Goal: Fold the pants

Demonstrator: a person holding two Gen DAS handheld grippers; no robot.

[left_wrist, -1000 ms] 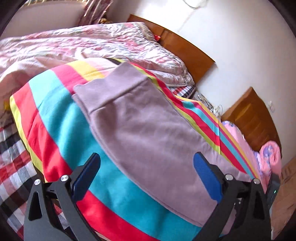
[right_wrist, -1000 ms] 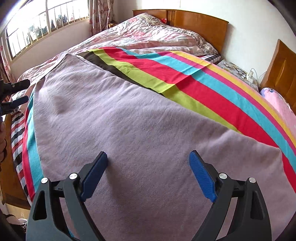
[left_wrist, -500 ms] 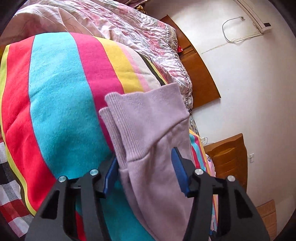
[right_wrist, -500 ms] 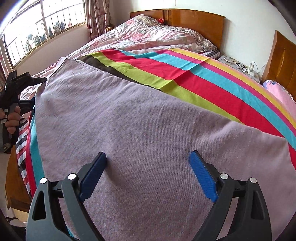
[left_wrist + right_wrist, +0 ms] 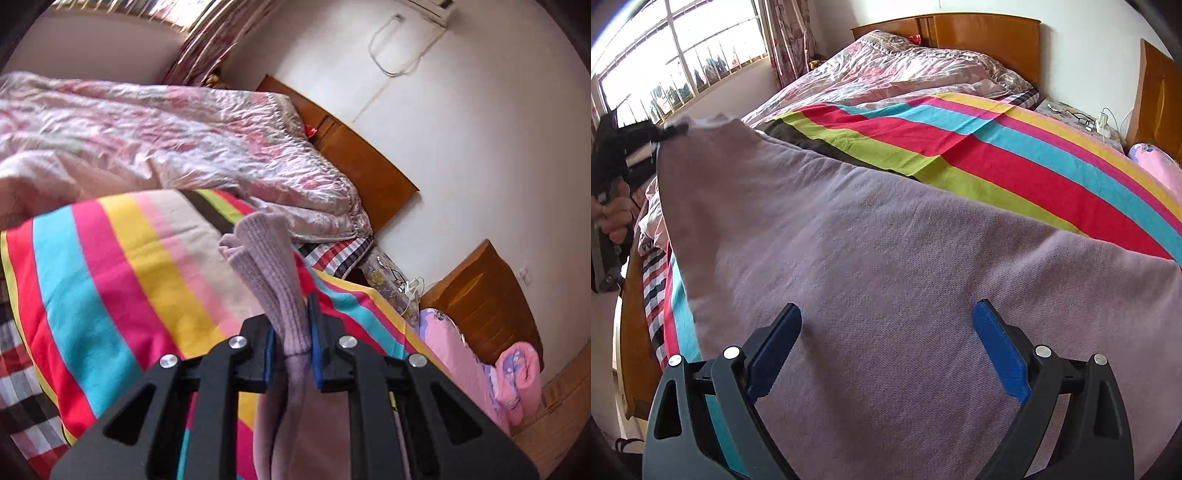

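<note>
The mauve knit pants (image 5: 886,258) lie spread over a striped blanket (image 5: 997,155) on the bed. In the left wrist view their ribbed cuff (image 5: 266,254) stands up between the blue pads of my left gripper (image 5: 291,317), whose jaws are closing and pinch it. The right wrist view shows that gripper (image 5: 670,129) at the far left, holding the cuff end lifted off the blanket, with a person's hand (image 5: 613,214) on its handle. My right gripper (image 5: 888,306) hovers open just over the wide part of the pants, with nothing between its fingers.
A crumpled floral quilt (image 5: 166,140) covers the far half of the bed, up to a wooden headboard (image 5: 369,173). A nightstand (image 5: 1078,118) with glasses and a charger stands by the wall. A pink pillow (image 5: 517,373) lies on a second bed. A window (image 5: 683,66) is at the left.
My left gripper has gone from wide open over the pants to pinching the cuff, and has lifted that end off the blanket. The right gripper has stayed in place, open.
</note>
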